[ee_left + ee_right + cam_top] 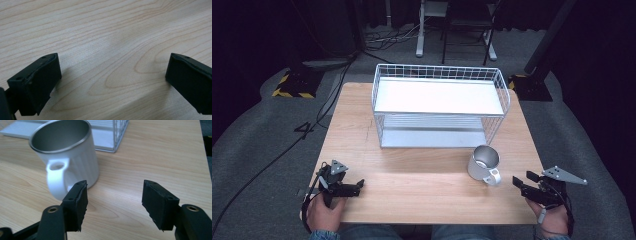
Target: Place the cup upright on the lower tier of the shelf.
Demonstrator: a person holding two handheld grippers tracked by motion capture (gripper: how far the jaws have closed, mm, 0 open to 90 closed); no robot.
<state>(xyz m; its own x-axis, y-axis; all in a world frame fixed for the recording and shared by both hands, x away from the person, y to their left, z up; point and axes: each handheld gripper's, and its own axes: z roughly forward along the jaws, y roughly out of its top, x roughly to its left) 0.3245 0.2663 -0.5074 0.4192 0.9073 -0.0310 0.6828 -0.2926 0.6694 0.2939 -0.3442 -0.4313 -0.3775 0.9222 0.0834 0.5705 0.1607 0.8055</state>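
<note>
a white mug [66,157] stands upright on the wooden surface [422,185], just ahead and to the left of the right gripper [115,197], whose jaws are spread with nothing between them. its handle [56,180] points toward those jaws. it has a steel rim and grey inside. the left gripper [112,75] jaws are spread wide over bare wood, well apart from the mug.

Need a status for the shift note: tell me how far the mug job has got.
Barely started. Done: nothing; the white mug stands upright on the table, in front of the wire rack, whose shelves are bare. In hand: the right gripper is open, near the mug's handle, not touching. The left gripper rests open. Left: grasping and moving it.
</note>
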